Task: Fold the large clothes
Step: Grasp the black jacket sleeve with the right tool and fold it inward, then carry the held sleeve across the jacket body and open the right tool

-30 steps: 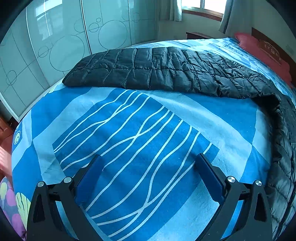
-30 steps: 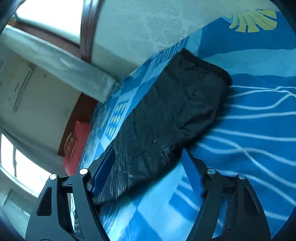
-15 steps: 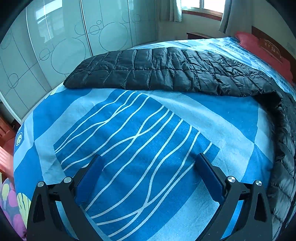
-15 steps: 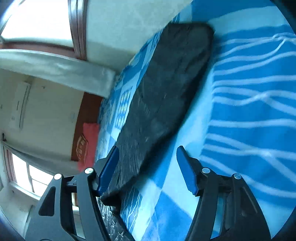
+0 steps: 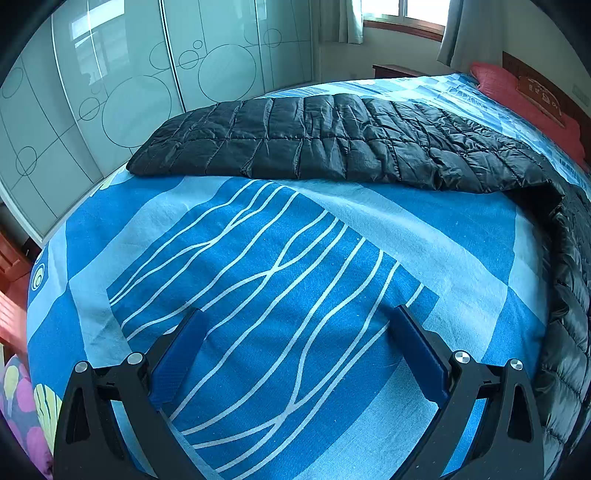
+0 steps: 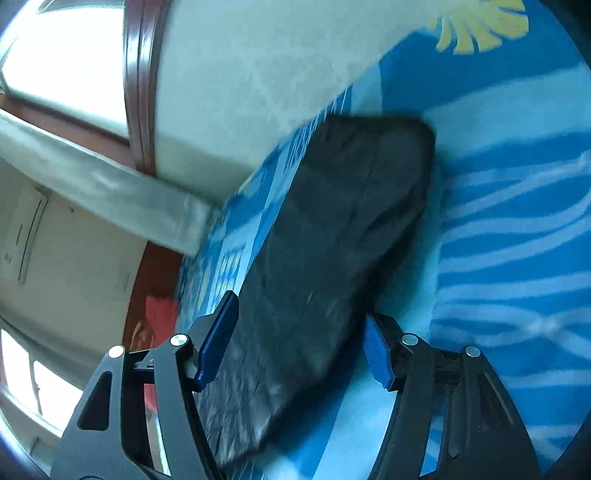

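Note:
A large black quilted down coat [image 5: 332,144] lies spread across the far part of a bed with a blue wave-pattern sheet [image 5: 277,277]; part of it runs down the right edge. My left gripper [image 5: 295,328] is open and empty, hovering over the bare sheet, well short of the coat. In the right wrist view, which is tilted and blurred, the coat [image 6: 332,258] reaches between the fingers of my right gripper [image 6: 299,325], which is open and holds nothing.
Glass wardrobe doors [image 5: 129,92] with circle patterns stand along the left. A red pillow [image 5: 517,92] and wooden headboard lie at the far right. A window with curtains [image 5: 399,14] is at the back. The bed's left edge drops to a wooden floor.
The left gripper has barely moved, rising slightly. The right gripper has swung and rotated; the coat has shifted in its view and now lies between its open fingers.

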{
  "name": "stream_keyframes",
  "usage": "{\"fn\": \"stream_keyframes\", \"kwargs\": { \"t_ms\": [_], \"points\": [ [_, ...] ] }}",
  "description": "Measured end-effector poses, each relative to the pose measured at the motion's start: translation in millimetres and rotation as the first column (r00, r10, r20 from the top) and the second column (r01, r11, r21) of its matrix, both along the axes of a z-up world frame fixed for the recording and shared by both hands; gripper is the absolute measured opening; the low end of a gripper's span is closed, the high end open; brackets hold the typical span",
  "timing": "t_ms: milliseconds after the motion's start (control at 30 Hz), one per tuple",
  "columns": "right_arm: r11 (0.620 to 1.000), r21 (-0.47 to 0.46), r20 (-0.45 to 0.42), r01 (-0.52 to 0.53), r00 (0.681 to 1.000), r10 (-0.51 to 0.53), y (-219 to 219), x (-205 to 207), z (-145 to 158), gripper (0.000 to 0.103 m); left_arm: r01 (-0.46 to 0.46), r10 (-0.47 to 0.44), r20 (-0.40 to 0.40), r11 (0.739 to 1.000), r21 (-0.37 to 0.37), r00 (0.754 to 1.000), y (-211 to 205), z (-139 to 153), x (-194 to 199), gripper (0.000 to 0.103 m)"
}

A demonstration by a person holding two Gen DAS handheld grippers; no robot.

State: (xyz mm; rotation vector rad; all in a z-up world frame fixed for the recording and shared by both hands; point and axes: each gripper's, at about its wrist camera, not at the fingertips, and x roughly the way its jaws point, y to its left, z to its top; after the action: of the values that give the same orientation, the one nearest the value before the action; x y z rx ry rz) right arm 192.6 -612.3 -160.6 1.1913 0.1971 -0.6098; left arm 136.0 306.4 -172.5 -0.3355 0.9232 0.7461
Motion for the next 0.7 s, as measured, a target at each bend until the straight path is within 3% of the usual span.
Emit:
{"fn": "stream_keyframes", "kwargs": {
  "t_ms": [33,67,100,133,200,333,467,700],
  "points": [
    [1.000,-0.007,-0.030,-0.003,1.000,0.002,-3.4,5.1,0.2,0.055,0.000,0.000,0.000,1.000,0.001,1.000,-0.1,0.0,0.0,0.099],
    [1.000,-0.018,-0.076,-0.014,0.997,0.013,-6.5,9.9,0.8,0.042,0.000,0.000,0.000,1.000,0.001,1.000,0.1,0.0,0.2,0.099],
    [0.999,-0.031,-0.102,-0.038,0.994,0.035,-8.9,15.3,1.3,0.023,0.000,0.000,0.000,1.000,0.001,1.000,-0.1,-0.1,0.0,0.099],
    [0.998,-0.034,-0.107,-0.059,0.993,0.055,-10.3,19.3,1.2,0.014,0.000,0.000,0.000,1.000,0.001,1.000,-0.2,-0.2,0.0,0.099],
    [0.995,-0.069,-0.116,-0.078,0.991,0.069,-5.8,19.7,10.9,0.009,0.000,0.000,0.001,1.000,-0.001,1.000,0.4,-0.1,0.0,0.099],
    [0.954,-0.240,-0.120,-0.180,0.981,0.155,35.3,36.3,58.6,0.008,0.000,0.000,0.000,1.000,0.002,1.000,-0.7,-0.4,-0.2,0.099],
    [0.860,-0.400,-0.149,-0.318,0.948,0.281,106.0,65.5,105.2,0.008,0.000,0.000,0.004,1.000,-0.001,1.000,0.2,-0.3,-0.4,0.099],
    [0.614,-0.547,-0.282,-0.569,0.816,0.505,267.2,133.1,140.1,0.008,-0.001,0.001,0.013,1.000,-0.006,1.000,1.0,-1.2,-1.6,0.099]
  ]
}}
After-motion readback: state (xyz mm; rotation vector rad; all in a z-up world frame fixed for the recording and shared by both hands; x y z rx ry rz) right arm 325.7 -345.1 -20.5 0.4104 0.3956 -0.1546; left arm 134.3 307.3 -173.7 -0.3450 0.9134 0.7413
